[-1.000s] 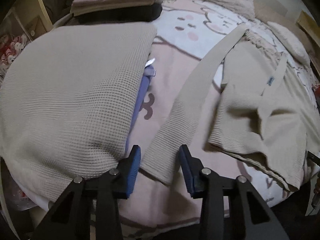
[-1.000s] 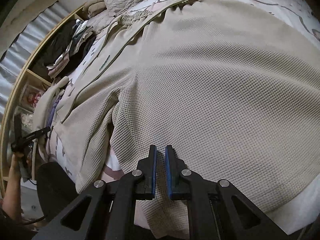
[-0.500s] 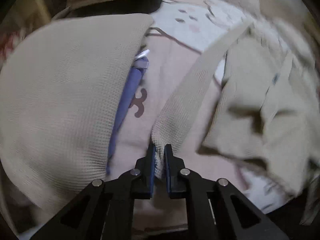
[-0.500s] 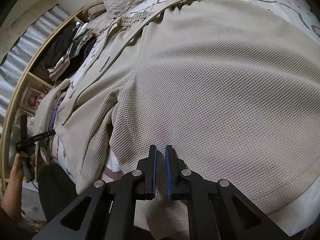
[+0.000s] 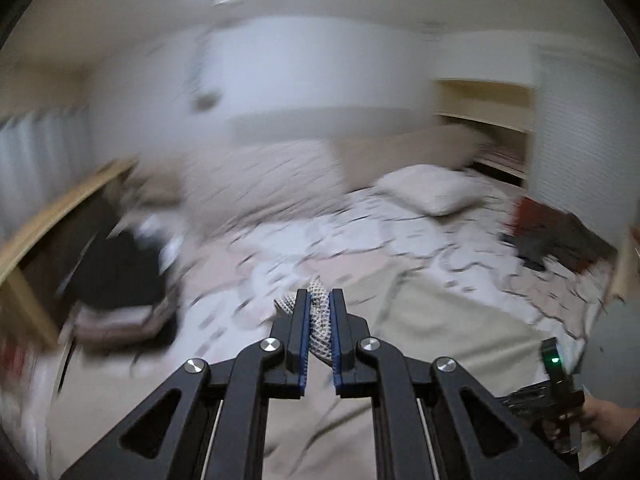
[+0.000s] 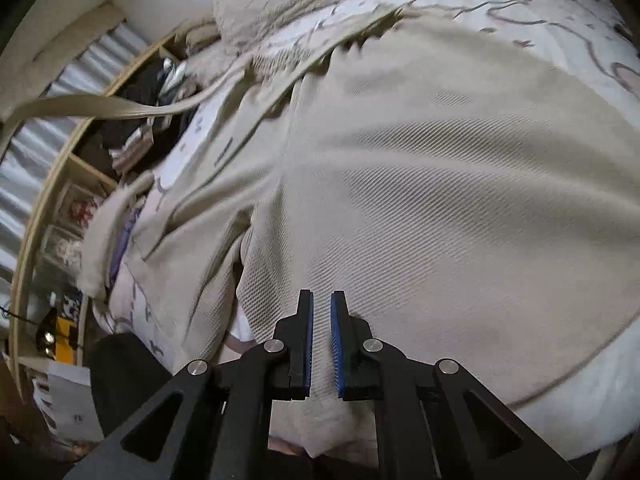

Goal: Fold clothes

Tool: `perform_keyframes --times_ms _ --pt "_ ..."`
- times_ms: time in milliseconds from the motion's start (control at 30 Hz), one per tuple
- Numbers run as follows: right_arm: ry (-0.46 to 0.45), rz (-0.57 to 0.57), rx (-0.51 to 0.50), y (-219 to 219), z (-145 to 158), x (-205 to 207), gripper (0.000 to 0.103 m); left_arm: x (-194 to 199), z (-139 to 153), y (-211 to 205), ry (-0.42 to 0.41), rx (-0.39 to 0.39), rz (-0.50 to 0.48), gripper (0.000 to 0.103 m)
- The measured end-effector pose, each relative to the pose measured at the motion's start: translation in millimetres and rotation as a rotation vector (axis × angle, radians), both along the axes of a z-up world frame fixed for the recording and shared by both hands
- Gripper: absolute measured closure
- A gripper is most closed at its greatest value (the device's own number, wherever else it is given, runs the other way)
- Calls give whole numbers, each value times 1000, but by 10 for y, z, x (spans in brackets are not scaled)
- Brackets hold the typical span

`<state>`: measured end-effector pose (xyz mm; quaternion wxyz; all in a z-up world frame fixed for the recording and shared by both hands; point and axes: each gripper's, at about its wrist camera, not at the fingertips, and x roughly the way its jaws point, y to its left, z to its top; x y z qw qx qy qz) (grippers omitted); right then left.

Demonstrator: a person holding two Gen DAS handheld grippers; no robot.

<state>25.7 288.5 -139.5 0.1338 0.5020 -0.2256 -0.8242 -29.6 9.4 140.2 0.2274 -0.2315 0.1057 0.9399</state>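
Above the bed (image 5: 400, 240), the belt (image 5: 320, 320) is now held up in the left gripper (image 5: 320, 312), whose jaws are clamped narrowly on a bunch of its waffle weave. A second ago those jaws stood wide beside the belt's end, which lay flat on the bed; half a second ago they were closed on it low down. Since then the gripper has been raised and tilted sharply, so that the far wall and pillow (image 5: 428, 192) are seen, much blurred by the swing. From the right wrist view the belt (image 6: 100, 106) is seen drawn taut in the air, away from the robe (image 6: 440, 200) toward the shelf (image 6: 52, 184).

The robe is spread across the bed, and its near hem is pinned by the right gripper (image 6: 321, 308), the jaws being set narrowly with cloth between them; that grip is unchanged over the second.

By this lift the belt is judged to be freed from the bed, so that it can be laid over the robe or put aside before folding is begun. No fold of the robe has yet been made.
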Motion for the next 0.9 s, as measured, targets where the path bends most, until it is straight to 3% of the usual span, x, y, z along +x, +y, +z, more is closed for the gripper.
perform_keyframes --times_ms 100,233,400,500,533,567,633,767,900 --pt "33 -46 -10 209 103 92 95 -39 -257 925 11 -91 -171 94" --pt "63 -145 1 636 216 296 95 -35 -879 2000 8 -252 -348 94" --pt "58 -271 56 1126 241 536 95 -84 -1707 2758 -93 -380 -409 87" --pt "66 -327 119 1305 243 646 95 -104 -1876 2809 -180 -357 -391 83" --pt "69 -346 140 1364 243 682 95 -89 -1859 2768 -194 -329 -389 71" --pt "74 -360 143 1404 241 703 95 -73 -1842 2728 -208 -301 -386 52" --pt "71 -369 144 1449 230 679 95 -71 -1787 2571 -205 -253 -364 35" --pt "77 -352 146 1396 215 463 95 -328 -1691 2040 -236 -197 -265 35" --pt "111 -304 103 1353 310 89 95 -870 -1646 1396 -272 -160 -99 35"
